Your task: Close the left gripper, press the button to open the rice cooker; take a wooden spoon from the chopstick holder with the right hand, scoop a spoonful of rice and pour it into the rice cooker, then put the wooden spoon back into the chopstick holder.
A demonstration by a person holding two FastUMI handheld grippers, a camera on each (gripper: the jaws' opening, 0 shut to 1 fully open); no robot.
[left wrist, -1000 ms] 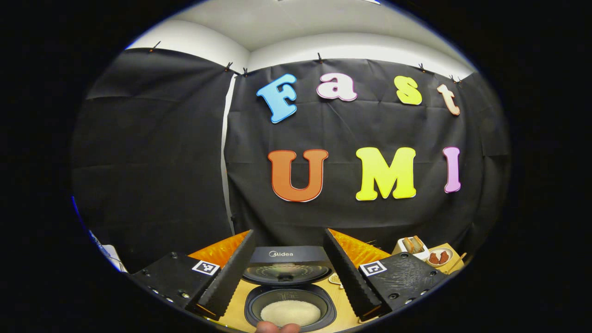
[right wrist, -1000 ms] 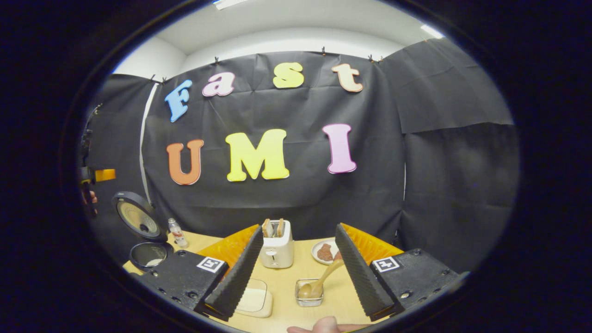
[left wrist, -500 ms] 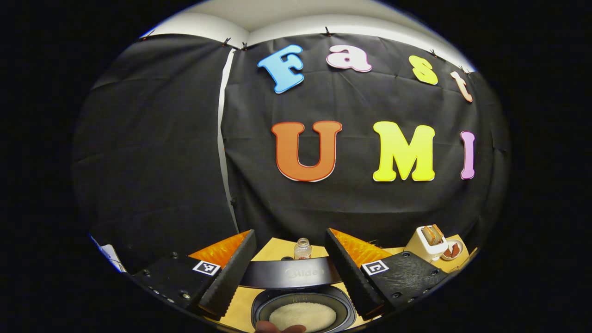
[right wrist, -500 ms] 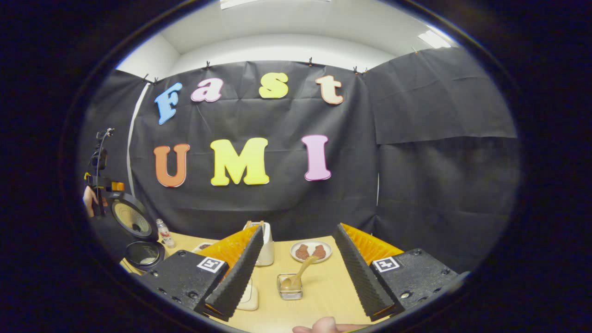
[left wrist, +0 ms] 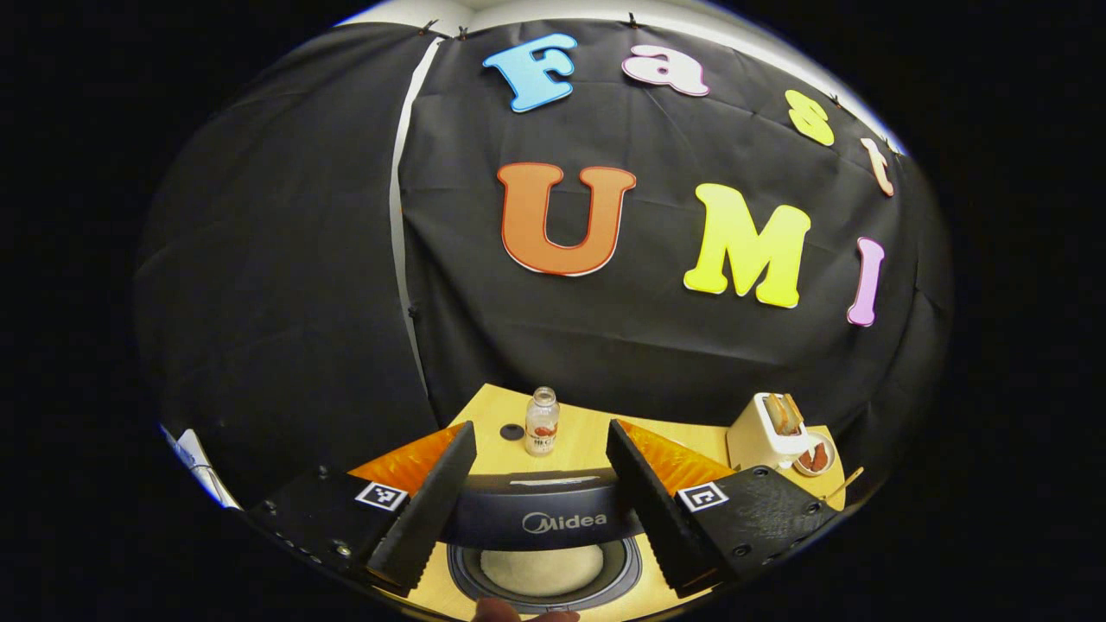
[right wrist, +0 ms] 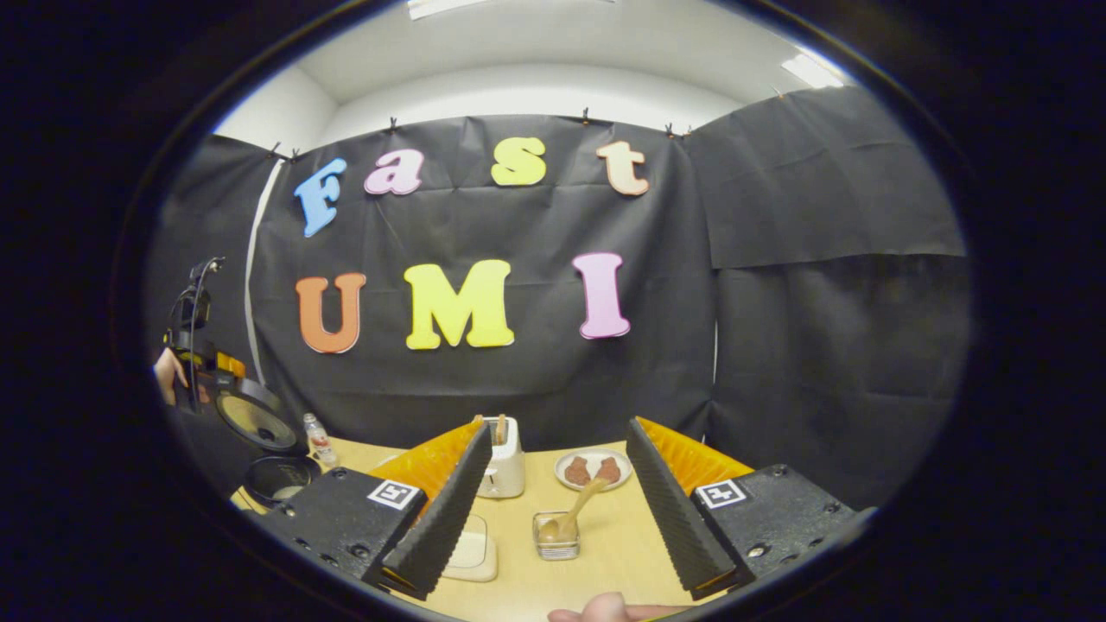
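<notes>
The black rice cooker lid (left wrist: 540,517) lies across the gap between my left gripper's (left wrist: 541,428) open fingers, outer face toward me. Below it the pot (left wrist: 484,577) holds white rice (left wrist: 542,568). In the right gripper view the lid (right wrist: 252,420) stands tilted up over the pot (right wrist: 278,478) at the far left, with a hand (right wrist: 168,375) holding the other gripper above it. My right gripper (right wrist: 560,423) is open and holds nothing. Ahead of it the wooden spoon (right wrist: 581,505) leans in a small clear holder (right wrist: 556,548).
A white toaster (right wrist: 503,456) and a plate of brown food (right wrist: 592,469) stand behind the holder. A pale rice box (right wrist: 473,553) is partly behind my left finger. A small bottle (left wrist: 542,422) and a dark cap (left wrist: 512,431) sit beyond the cooker.
The left gripper view has swung over the lid: first its inner face showed, then its edge, now its outer face. The right gripper has drifted slightly and stays open.
</notes>
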